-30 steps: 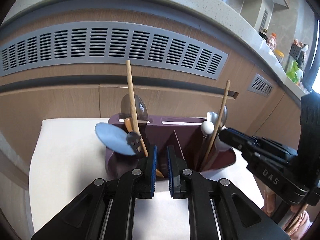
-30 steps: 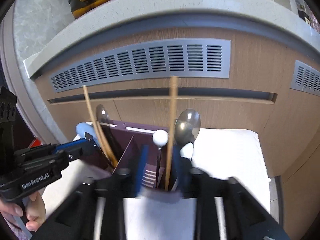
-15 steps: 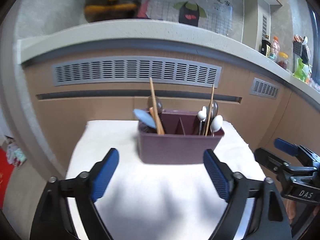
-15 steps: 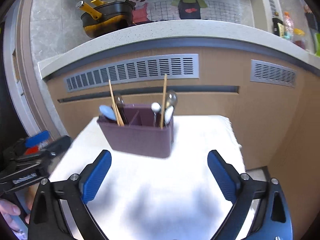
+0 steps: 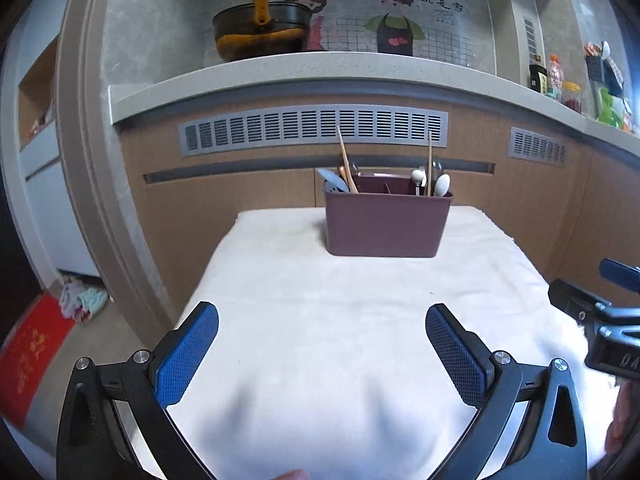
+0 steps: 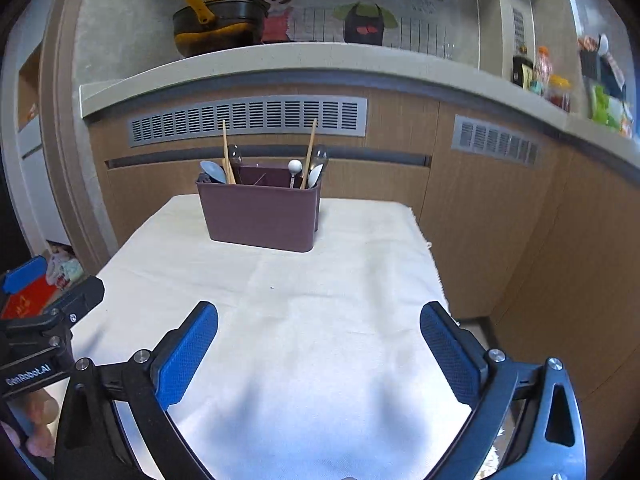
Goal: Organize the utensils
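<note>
1. Left wrist view: left tongs (image 5: 322,354) spread wide over the near part of the white-clothed bench (image 5: 320,300), gripping nothing.
2. Right wrist view: right tongs (image 6: 319,350) spread equally wide, also bare (blue pads (image 6: 188,354) facing inward).
3. Far on the bench, upright: maroon utensil caddy (image 5: 386,224), well apart from both tongs.
4. Inside, at left: wooden chopstick (image 5: 346,164) and blue spoon (image 5: 331,182); at right: second chopstick (image 5: 429,162) and white spoon (image 5: 442,185).

The left gripper (image 5: 322,338) and right gripper (image 6: 319,336) share black frames, blue cross-hatched pads (image 5: 188,354) and silver screws (image 5: 141,356); white "GenRobot.AI" lettering (image 6: 27,376) shows at nine o'clock.
</note>
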Motion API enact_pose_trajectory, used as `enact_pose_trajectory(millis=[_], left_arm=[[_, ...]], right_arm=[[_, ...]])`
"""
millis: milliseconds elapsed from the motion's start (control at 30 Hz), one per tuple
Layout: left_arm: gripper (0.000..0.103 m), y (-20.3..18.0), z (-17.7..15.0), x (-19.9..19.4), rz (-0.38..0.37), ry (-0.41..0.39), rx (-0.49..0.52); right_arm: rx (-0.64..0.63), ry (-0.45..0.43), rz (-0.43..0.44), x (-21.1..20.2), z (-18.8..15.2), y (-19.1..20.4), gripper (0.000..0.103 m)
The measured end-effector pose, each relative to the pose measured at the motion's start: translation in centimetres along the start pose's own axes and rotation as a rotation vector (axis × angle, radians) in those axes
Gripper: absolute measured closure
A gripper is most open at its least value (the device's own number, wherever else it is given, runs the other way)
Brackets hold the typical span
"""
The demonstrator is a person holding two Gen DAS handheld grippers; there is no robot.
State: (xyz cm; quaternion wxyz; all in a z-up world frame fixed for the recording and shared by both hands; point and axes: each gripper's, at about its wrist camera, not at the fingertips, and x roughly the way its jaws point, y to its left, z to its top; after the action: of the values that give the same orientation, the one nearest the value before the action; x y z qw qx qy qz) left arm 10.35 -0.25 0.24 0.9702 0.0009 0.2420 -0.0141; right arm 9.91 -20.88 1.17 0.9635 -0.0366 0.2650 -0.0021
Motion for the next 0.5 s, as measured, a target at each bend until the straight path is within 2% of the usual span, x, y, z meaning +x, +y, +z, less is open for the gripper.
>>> enact_pose_trajectory(millis=[100,500], left_arm=[[0.000,-0.1,0.0,-0.8,-0.027,-0.003,-0.018],[0.000,-0.8,0.3,-1.3,-0.038,-0.001,-0.013]], right_arm=[[-0.004,-0.013,-0.010,-0.4,-0.1,0.0,0.002],[0.022,0.008,0.005,-0.3,-0.6,-0.7,0.001]])
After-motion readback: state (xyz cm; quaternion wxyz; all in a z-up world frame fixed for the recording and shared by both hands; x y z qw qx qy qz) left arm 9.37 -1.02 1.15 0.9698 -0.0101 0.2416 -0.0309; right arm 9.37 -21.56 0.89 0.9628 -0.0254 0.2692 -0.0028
